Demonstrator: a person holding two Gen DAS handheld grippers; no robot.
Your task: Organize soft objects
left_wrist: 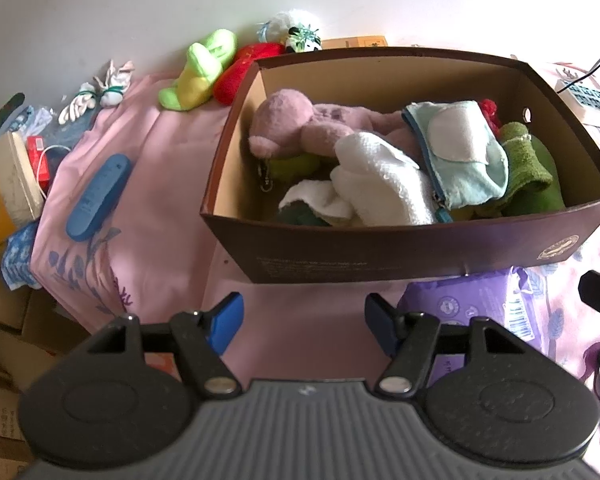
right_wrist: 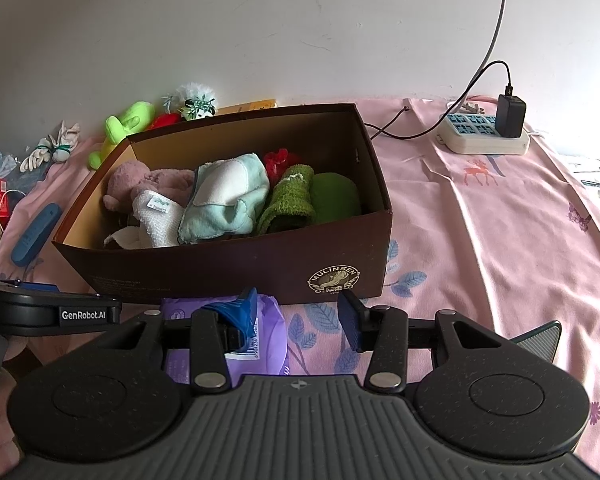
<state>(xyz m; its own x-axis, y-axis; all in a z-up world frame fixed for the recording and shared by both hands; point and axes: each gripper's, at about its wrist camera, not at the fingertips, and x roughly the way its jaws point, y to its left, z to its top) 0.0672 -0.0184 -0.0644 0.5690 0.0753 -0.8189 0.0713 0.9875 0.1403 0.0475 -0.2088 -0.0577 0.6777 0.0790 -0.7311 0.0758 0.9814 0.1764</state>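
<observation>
A brown cardboard box [left_wrist: 380, 256] [right_wrist: 228, 268] stands on the pink bedsheet. It holds a pink plush [left_wrist: 296, 124] [right_wrist: 132, 184], white cloths [left_wrist: 380, 180], a light blue pouch [left_wrist: 460, 152] [right_wrist: 228, 196] and green soft items [left_wrist: 528, 164] [right_wrist: 292, 196]. A green plush [left_wrist: 200, 72] [right_wrist: 124, 124], a red plush [left_wrist: 244, 68] and a white fluffy toy [left_wrist: 296, 28] [right_wrist: 196, 98] lie behind the box by the wall. My left gripper [left_wrist: 304, 320] is open and empty in front of the box. My right gripper [right_wrist: 300, 316] is open and empty over a purple packet [right_wrist: 260, 332] [left_wrist: 468, 304].
A blue case [left_wrist: 98, 196] [right_wrist: 34, 236] lies left of the box. Small white toys [left_wrist: 96, 94] lie at the far left. A power strip with a black charger [right_wrist: 488, 132] sits at the back right. Cardboard boxes and clutter [left_wrist: 8, 184] stand off the bed's left edge.
</observation>
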